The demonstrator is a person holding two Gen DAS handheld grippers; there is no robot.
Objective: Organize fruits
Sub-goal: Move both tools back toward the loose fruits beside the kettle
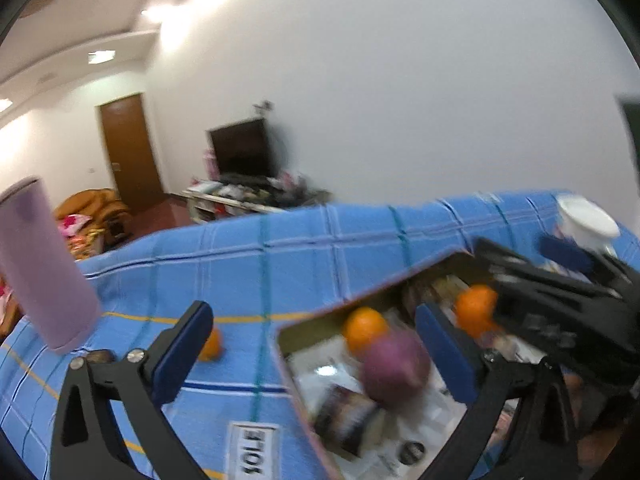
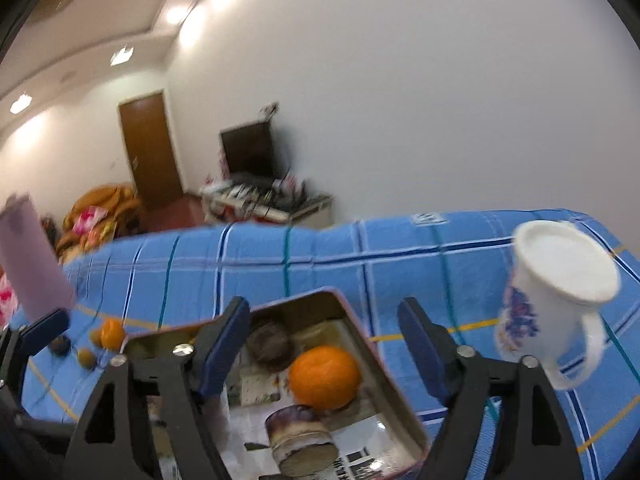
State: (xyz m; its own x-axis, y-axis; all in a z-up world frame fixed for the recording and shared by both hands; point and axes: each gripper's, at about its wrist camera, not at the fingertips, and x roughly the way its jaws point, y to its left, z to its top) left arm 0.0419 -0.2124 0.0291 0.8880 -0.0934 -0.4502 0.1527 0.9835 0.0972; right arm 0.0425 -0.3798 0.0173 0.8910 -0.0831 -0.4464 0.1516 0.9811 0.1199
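Note:
A shallow metal tin point(image 1: 292, 384) lies on the blue checked cloth. In the left wrist view it holds two oranges point(image 1: 365, 329) and a blurred purple fruit point(image 1: 396, 368). My left gripper point(image 1: 316, 346) hangs open over the tin's left side, its pads touching nothing. One more orange point(image 1: 214, 344) sits on the cloth behind the left finger. In the right wrist view my right gripper point(image 2: 322, 346) is open above the tin point(image 2: 356, 324), over an orange point(image 2: 325, 376) and a dark round fruit point(image 2: 270, 344). A small can point(image 2: 300, 436) lies in the tin too.
A white mug point(image 2: 560, 296) with a blue pattern stands right of the tin. A pink cylinder point(image 2: 32, 260) stands at the far left. Loose on the cloth there are an orange point(image 2: 112, 332) and small fruits point(image 2: 86, 356). The table's far edge drops to a cluttered room.

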